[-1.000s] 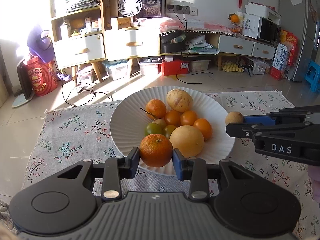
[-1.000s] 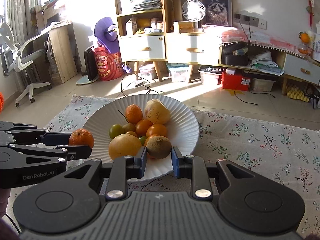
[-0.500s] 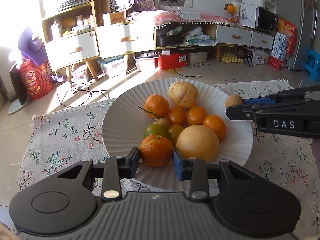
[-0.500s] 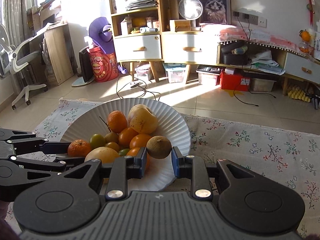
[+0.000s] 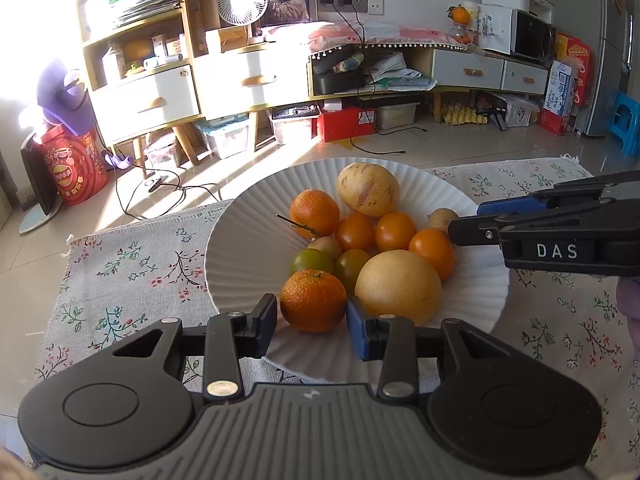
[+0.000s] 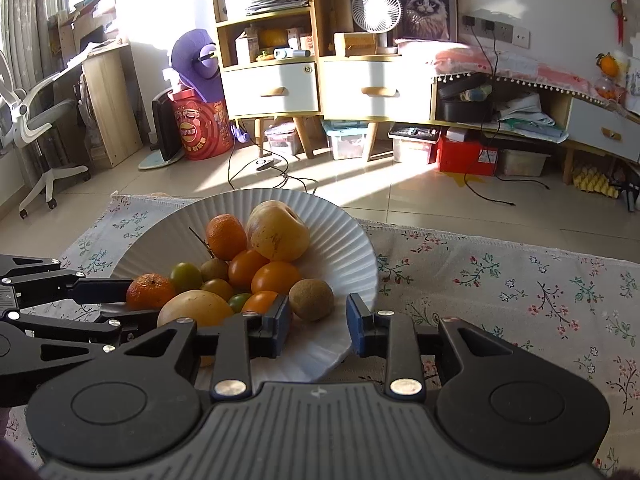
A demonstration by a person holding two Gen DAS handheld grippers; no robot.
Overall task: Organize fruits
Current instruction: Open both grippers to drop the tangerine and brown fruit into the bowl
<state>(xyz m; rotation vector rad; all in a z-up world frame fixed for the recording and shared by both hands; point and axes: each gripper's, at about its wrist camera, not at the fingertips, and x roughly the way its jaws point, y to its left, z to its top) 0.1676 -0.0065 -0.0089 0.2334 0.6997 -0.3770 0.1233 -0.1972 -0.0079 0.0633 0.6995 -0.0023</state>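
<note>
A white ribbed plate [image 5: 248,248] [image 6: 340,248] holds a heap of fruit: a big yellow fruit [image 5: 398,286], a pale streaked one [image 5: 368,188], a mandarin and several small orange and green tomatoes. My left gripper [image 5: 310,307] [image 6: 140,301] is at the plate's near edge. Its jaws are opening around a mandarin [image 5: 313,300] [image 6: 150,290] that rests on the plate, and the pads are barely off it. My right gripper [image 6: 318,306] [image 5: 464,219] is also opening. A brown kiwi [image 6: 311,299] [image 5: 440,218] lies on the plate's right side between its jaws, with a clear gap at the right pad.
The plate sits on a floral cloth [image 5: 132,272] [image 6: 500,292] laid on a tiled floor. Cables, storage boxes and low cabinets stand beyond the cloth's far edge. Part of a hand [image 5: 628,308] shows at the right edge of the left wrist view.
Both grippers came in over the plate with their fruit. The right jaws have parted and the kiwi now rests on the plate. The left jaws have eased off the mandarin.
</note>
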